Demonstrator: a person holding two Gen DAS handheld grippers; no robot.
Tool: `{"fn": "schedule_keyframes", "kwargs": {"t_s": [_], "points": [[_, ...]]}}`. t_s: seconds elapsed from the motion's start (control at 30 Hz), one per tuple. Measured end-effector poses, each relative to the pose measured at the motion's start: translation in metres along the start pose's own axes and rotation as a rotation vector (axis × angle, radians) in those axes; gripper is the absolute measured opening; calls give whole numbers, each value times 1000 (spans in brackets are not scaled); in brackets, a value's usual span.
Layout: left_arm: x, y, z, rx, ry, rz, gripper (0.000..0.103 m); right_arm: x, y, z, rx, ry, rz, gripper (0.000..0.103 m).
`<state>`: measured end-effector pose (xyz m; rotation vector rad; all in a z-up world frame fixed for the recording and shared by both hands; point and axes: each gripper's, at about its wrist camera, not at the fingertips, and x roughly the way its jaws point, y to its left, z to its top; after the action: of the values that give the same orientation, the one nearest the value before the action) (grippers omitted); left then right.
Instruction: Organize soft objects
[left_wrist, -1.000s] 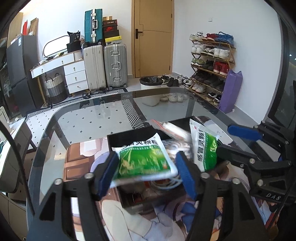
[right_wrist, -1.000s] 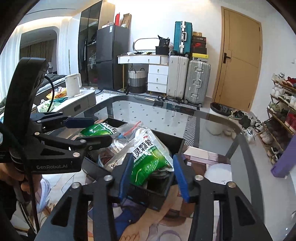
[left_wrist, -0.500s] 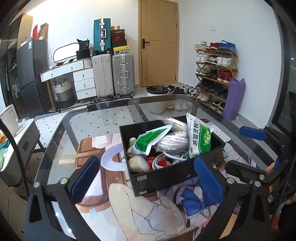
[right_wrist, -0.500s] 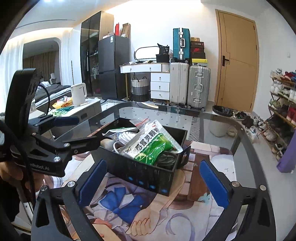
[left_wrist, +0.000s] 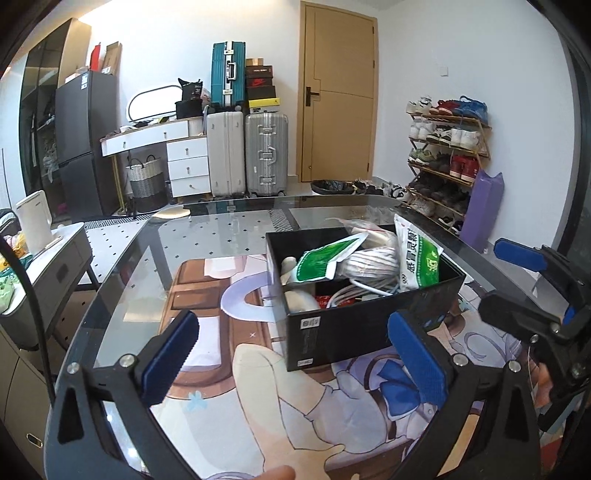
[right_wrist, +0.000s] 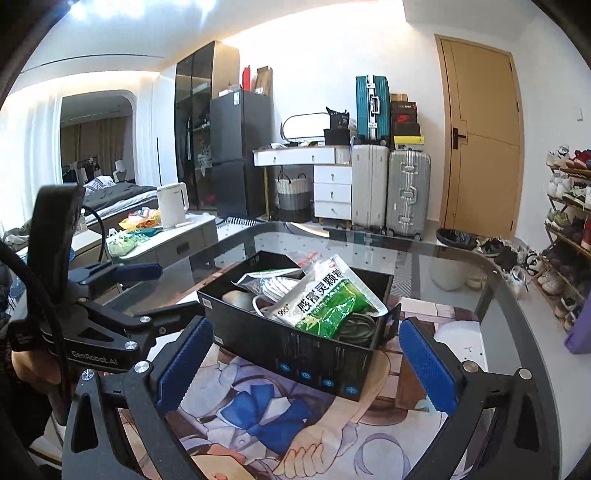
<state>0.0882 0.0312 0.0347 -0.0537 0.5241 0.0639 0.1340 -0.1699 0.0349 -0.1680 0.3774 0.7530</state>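
Black box (left_wrist: 334, 338) holding green sachets (right_wrist: 325, 304), grippers (left_wrist: 299, 354) empty

Glass table (left_wrist: 207, 236) under printed mat (left_wrist: 332, 417), seemingly bearing black box (left_wrist: 354, 328).

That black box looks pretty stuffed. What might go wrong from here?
The big green-and-white packet lies on top of the heap in the black box, reaching its rim, so it might slide out if the box is nudged. White cable loops are tangled among the pouches; pulling one item could drag others along. The box sits on a glass table near its curved edge, so a push from the open left gripper or right gripper could shift it outward.
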Motion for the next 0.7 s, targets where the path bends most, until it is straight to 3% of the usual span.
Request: {"fn": "schedule_keyframes", "kwargs": {"t_s": [0.7], "points": [[3,1,-7,13,-12,-1,103,2,-7,-6,2,-22,-21,102]]}}
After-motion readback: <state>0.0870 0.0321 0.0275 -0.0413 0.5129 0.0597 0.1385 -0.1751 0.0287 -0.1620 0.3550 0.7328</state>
